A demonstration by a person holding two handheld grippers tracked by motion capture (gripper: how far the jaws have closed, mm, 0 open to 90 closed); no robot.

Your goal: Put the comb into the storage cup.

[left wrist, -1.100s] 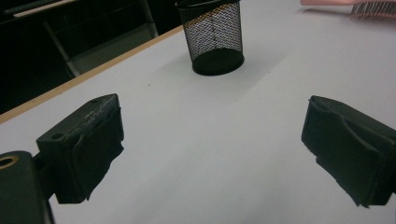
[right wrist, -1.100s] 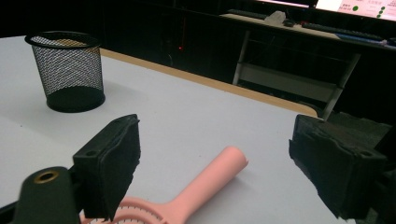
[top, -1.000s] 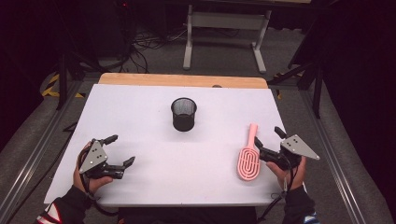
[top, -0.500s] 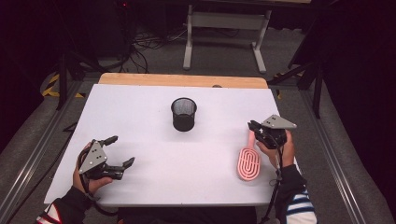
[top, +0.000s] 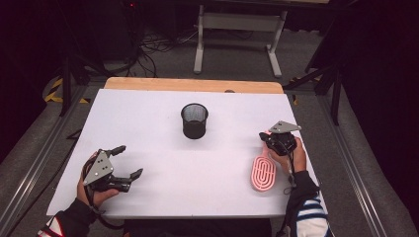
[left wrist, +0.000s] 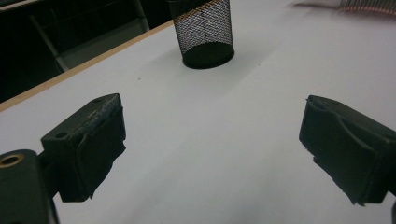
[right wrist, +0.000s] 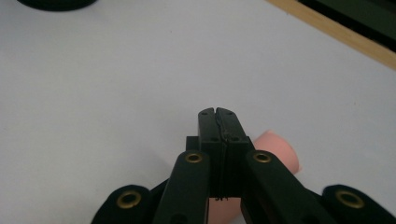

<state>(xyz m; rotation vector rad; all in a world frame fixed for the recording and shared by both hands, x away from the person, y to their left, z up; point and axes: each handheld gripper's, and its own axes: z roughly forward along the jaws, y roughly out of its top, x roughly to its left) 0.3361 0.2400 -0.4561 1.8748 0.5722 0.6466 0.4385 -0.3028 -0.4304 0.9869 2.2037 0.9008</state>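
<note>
Right gripper, jaws just closed flat above the pink brush handle at lower right, grips nothing; next, reopen and lower around it toward the mesh cup.

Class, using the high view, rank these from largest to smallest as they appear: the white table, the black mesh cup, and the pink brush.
1. White table, by far the largest.
2. Pink brush, though the right gripper covers its handle, so its full length is unclear.
3. Black mesh cup; close to the brush in apparent size, so ranks 2 and 3 are unsure.

Lab: white table (cables behind)
</note>
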